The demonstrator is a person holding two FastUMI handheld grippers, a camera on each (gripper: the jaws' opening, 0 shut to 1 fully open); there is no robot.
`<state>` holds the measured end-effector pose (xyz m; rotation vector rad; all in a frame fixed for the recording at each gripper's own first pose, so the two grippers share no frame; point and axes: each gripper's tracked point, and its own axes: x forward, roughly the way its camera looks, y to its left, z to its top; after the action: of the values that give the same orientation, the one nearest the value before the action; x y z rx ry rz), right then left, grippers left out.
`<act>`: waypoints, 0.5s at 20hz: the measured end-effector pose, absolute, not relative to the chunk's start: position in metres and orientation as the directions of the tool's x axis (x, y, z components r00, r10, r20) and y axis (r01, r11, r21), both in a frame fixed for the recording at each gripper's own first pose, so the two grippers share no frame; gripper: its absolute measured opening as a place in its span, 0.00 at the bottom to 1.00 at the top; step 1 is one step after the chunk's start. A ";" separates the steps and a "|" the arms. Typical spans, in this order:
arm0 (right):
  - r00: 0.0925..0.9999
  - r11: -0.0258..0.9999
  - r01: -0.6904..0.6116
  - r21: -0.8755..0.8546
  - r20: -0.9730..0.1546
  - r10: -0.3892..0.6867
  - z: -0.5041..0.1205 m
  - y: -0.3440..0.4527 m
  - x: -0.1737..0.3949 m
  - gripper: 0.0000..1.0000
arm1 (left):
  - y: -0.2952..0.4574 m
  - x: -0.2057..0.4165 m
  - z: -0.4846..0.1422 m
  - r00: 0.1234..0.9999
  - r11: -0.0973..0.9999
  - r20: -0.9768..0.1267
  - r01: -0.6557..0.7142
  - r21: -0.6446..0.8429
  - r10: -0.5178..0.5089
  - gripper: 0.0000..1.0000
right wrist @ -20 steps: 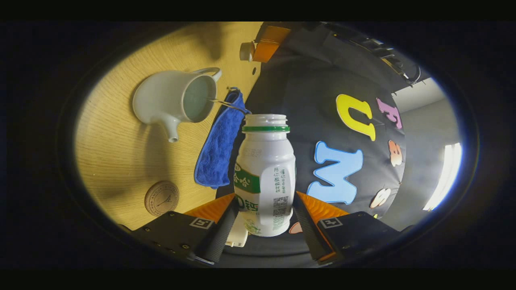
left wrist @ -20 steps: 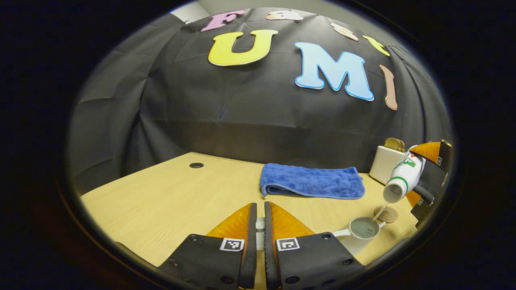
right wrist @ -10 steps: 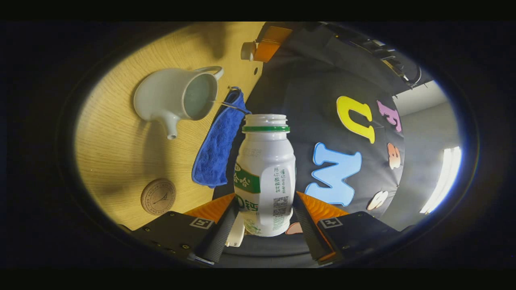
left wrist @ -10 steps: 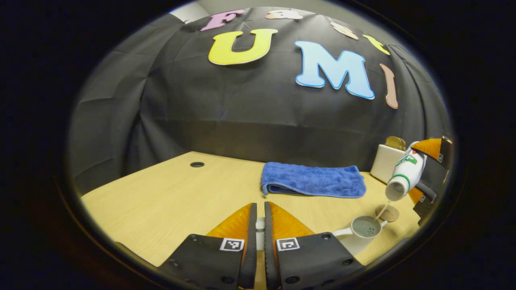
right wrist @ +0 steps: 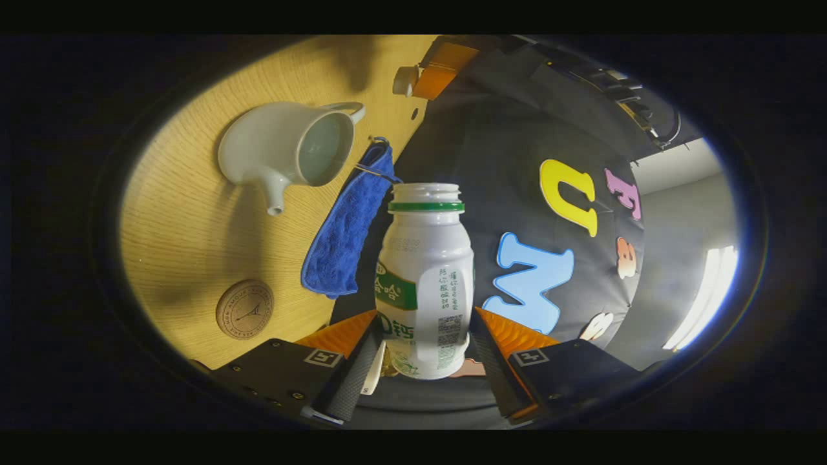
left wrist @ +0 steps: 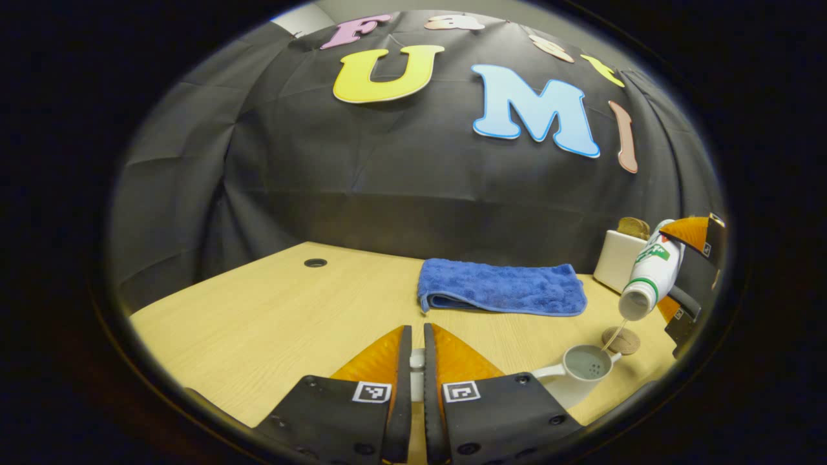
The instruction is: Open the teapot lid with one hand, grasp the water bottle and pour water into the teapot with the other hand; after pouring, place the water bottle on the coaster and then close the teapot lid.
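Right gripper [right wrist: 423, 352] holds the white plastic water bottle with a green neck ring [right wrist: 424, 284], both fingers pressed on its lower body. From the left gripper view that bottle [left wrist: 649, 278] is tipped mouth-down, and a thin stream of water runs from it into the open pale ceramic teapot [left wrist: 578, 371], which stands on the light wooden table [left wrist: 271, 323] near its right edge. The teapot [right wrist: 287, 148] has its spout pointing away from the folded blue cloth [right wrist: 349, 226] that lies along the back edge. A round cork coaster [right wrist: 245, 309] sits bare on the table just beside the teapot. Left gripper [left wrist: 417, 381] hangs over the front edge with its fingers drawn narrow around a small pale teapot lid [left wrist: 417, 371], seen between them.
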<state>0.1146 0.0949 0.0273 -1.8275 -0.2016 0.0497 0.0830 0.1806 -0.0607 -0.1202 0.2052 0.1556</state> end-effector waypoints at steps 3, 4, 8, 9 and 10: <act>0.983 -0.262 0.117 -0.958 0.074 0.171 0.027 0.097 0.114 0.80 | 0.181 0.083 -0.060 0.967 0.981 -0.213 -0.167 -0.102 0.143 0.15; 0.982 -0.268 0.119 -0.956 0.074 0.173 0.027 0.096 0.114 0.80 | 0.181 0.083 -0.060 0.967 0.981 -0.213 -0.167 -0.102 0.142 0.16; 0.980 -0.290 0.125 -0.949 0.073 0.185 0.028 0.099 0.113 0.80 | 0.181 0.083 -0.059 0.965 0.981 -0.220 -0.167 -0.100 0.142 0.15; 0.979 -0.293 0.126 -0.948 0.072 0.188 0.027 0.100 0.113 0.80 | 0.181 0.084 -0.061 0.965 0.981 -0.222 -0.167 -0.099 0.142 0.15; 0.979 -0.297 0.127 -0.946 0.071 0.190 0.026 0.100 0.112 0.80 | 0.180 0.083 -0.060 0.964 0.981 -0.223 -0.168 -0.099 0.142 0.15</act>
<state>0.1123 0.1004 0.0264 -1.8778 -0.2298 0.0634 0.0829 0.1805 -0.0601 -0.1172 0.2169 0.1572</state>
